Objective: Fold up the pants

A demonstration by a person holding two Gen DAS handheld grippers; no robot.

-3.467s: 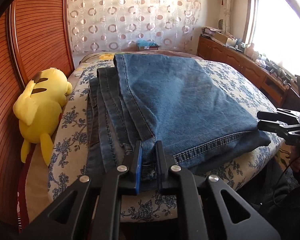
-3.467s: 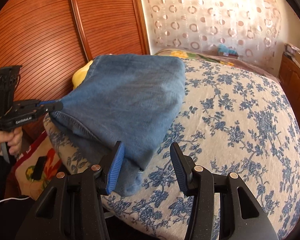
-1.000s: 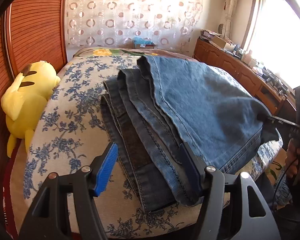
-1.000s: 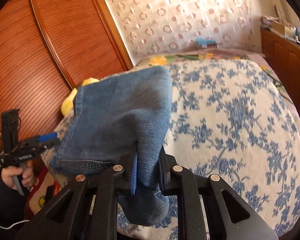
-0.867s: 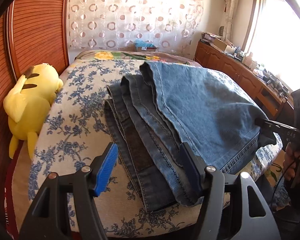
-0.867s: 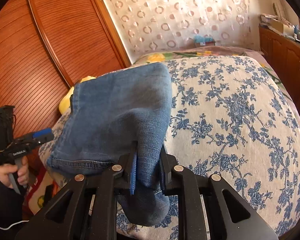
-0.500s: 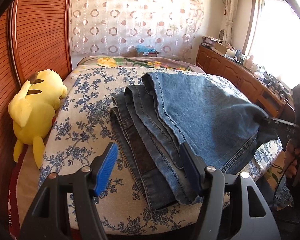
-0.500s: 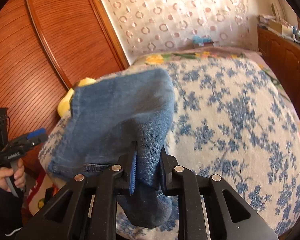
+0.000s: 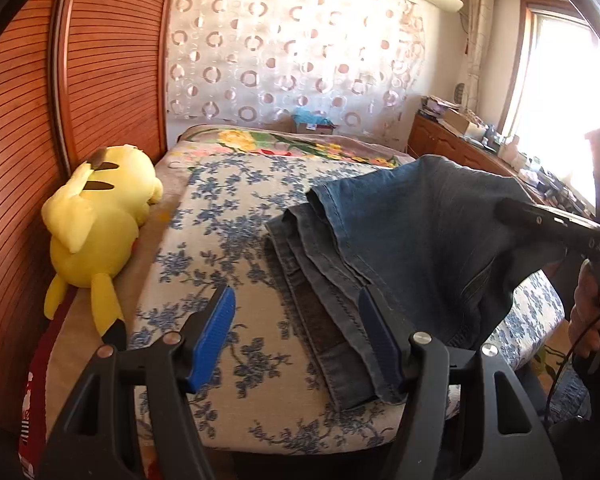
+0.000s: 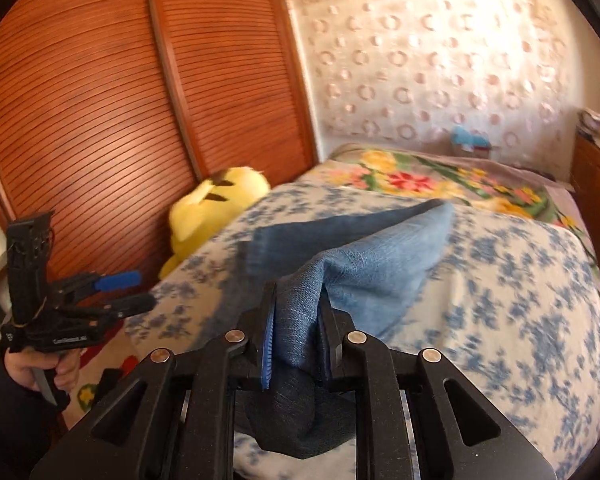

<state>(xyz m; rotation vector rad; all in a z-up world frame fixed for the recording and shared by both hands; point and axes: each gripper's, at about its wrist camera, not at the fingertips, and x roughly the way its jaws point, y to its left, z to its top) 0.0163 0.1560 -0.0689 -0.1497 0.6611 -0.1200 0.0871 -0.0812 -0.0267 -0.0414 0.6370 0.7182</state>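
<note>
White letters "DAS" show on the right gripper (image 9: 512, 210), jaws clamped on blue jeans (image 9: 420, 236) lifted mid-frame. The left gripper (image 9: 296, 336) has its jaws apart.

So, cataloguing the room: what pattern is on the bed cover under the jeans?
Blue flowers on the white bed cover; clearest in the left wrist view.

A yellow plush toy (image 9: 96, 228) lies at frame left against slatted wooden doors (image 9: 112, 64); a blue-flowered bedspread (image 9: 228, 208) fills the centre, a circle-patterned curtain (image 9: 292, 60) behind, a cluttered wooden sideboard (image 9: 460, 140) at right.
</note>
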